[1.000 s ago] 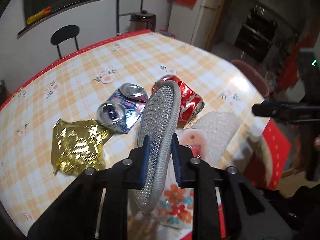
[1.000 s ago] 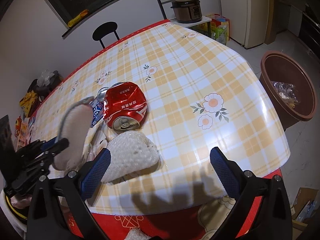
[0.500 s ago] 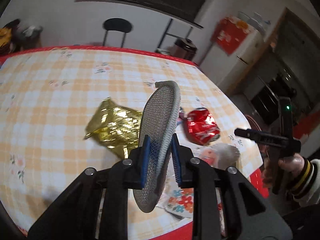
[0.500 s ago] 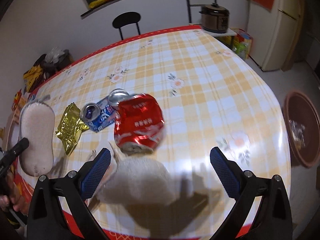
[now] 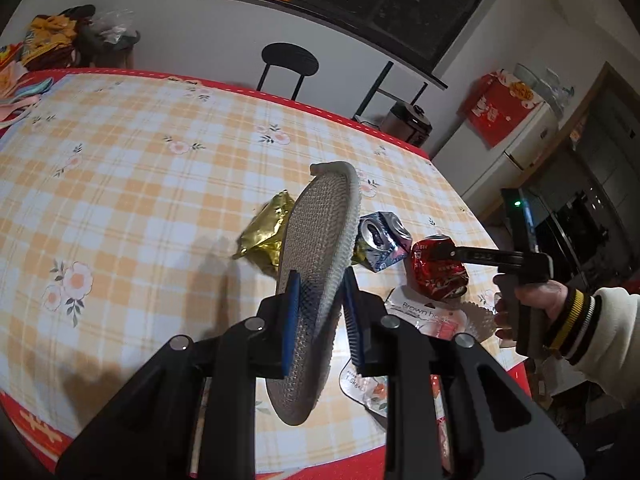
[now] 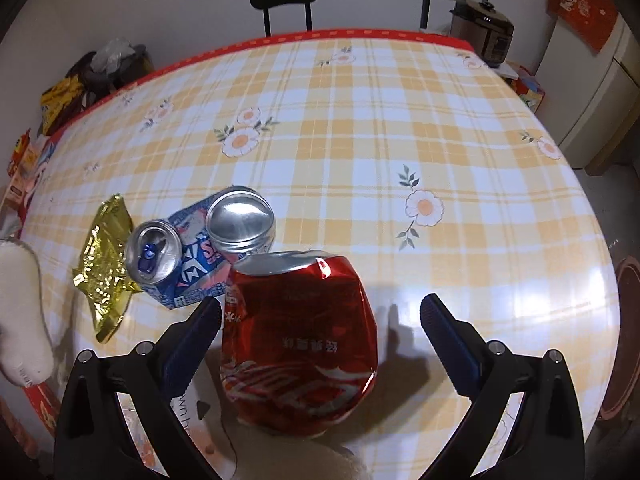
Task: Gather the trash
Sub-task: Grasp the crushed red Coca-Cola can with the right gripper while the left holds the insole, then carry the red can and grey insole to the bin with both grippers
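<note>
Occlusions and frame cut-offs, both wrist views.

Left wrist view: the mesh insole (image 5: 316, 264) at frame centre hides the right part of the gold foil wrapper (image 5: 266, 236) and the left side of the blue can (image 5: 380, 246); the right gripper (image 5: 442, 250) covers the top of the red can (image 5: 438, 276), so whether they touch cannot be told. Right wrist view: the red can's (image 6: 300, 344) base runs under a white blur at the bottom edge; the printed packet (image 6: 188, 420), lower left, is mostly behind the gripper body; the insole (image 6: 20, 312) is cut by the left edge; a brown bin (image 6: 624, 344) is cut by the right edge.
</note>
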The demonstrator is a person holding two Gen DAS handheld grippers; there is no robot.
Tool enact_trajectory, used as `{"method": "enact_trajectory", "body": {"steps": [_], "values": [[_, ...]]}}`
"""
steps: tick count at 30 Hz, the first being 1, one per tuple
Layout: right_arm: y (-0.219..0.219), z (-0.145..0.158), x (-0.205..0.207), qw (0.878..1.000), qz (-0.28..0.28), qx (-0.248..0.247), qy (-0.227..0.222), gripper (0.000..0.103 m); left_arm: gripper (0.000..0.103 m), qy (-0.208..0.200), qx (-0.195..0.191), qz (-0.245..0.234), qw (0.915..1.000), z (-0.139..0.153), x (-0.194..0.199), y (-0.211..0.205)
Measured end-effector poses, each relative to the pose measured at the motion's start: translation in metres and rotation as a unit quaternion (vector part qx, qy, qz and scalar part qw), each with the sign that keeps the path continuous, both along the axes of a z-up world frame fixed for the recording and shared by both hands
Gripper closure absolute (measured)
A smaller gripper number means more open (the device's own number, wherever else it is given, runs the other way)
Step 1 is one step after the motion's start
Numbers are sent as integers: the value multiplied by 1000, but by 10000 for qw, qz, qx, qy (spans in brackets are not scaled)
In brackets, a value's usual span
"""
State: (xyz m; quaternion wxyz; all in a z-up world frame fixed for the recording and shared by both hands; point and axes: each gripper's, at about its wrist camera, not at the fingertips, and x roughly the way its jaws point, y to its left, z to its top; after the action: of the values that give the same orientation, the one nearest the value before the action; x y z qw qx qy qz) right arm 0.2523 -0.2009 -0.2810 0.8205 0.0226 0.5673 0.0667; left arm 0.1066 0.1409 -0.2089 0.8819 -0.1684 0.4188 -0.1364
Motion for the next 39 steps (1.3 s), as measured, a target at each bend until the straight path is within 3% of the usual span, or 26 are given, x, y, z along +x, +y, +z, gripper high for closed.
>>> {"method": "enact_trajectory", "body": {"steps": [17,23,26,28,31,34,39], "values": [[5,-26,0,9979,76,34,642,9,79,74,-141,-34,9999,-6,2,-3],[11,-22,-5,9968,227,320,693,36,79,41,-140,-67,9999,-4,2,-5],[12,-14,-7,9970,172,461,595,51,79,31,-145,-79,9999,-3,1,-6],[9,-9,-9,9964,127,671,508,69,79,17,-148,-96,9998,-2,1,-6],[6,0,-12,9948,80,924,430,83,79,-11,-156,-127,9998,-1,-1,-7],[4,12,-18,9941,38,1061,231,94,80,-35,-169,-152,9997,0,-2,-7],[-7,29,-25,9934,-102,1142,-84,97,80,-75,-167,-187,9997,2,-5,-8]]}}
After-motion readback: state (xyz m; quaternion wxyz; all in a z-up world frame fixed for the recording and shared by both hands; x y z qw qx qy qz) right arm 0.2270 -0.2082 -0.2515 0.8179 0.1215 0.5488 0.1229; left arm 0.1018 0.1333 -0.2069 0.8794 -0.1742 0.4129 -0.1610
